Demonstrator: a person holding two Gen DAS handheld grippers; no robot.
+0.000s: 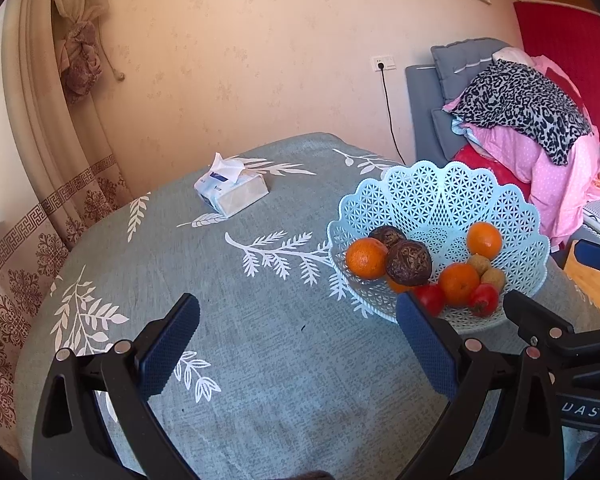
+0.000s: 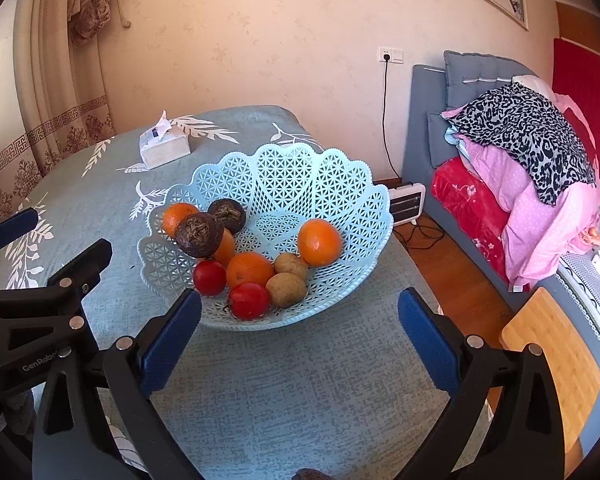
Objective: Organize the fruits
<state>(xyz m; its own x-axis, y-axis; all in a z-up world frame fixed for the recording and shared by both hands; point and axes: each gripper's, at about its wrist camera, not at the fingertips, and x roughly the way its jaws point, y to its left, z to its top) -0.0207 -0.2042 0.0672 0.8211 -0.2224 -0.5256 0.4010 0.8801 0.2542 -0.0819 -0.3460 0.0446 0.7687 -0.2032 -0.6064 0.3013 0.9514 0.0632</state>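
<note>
Left gripper [image 1: 298, 340]: jaws wide apart, empty, over bare tablecloth [image 1: 260, 380].

Right gripper [image 2: 300, 330]: jaws wide apart, empty, just short of the basket's near rim; in the left wrist view its arm enters at 4 o'clock.

Basket [image 2: 340, 184]: pale blue openwork plastic with scalloped rim, on the table; at 12 o'clock from the right gripper, at 2 o'clock from the left gripper.

Fruit, all inside the basket, near to far:
- two red fruits [image 2: 249, 300] at the near rim
- two tan-brown fruits [image 2: 286, 289] beside them
- oranges [image 2: 249, 269], one central, one at 1 o'clock, others at 10 o'clock
- two dark wrinkled fruits [image 2: 198, 235] piled on the left-hand oranges

Tissue box [image 2: 164, 148]: far on the table, at 11 o'clock, well apart from the basket.
</note>
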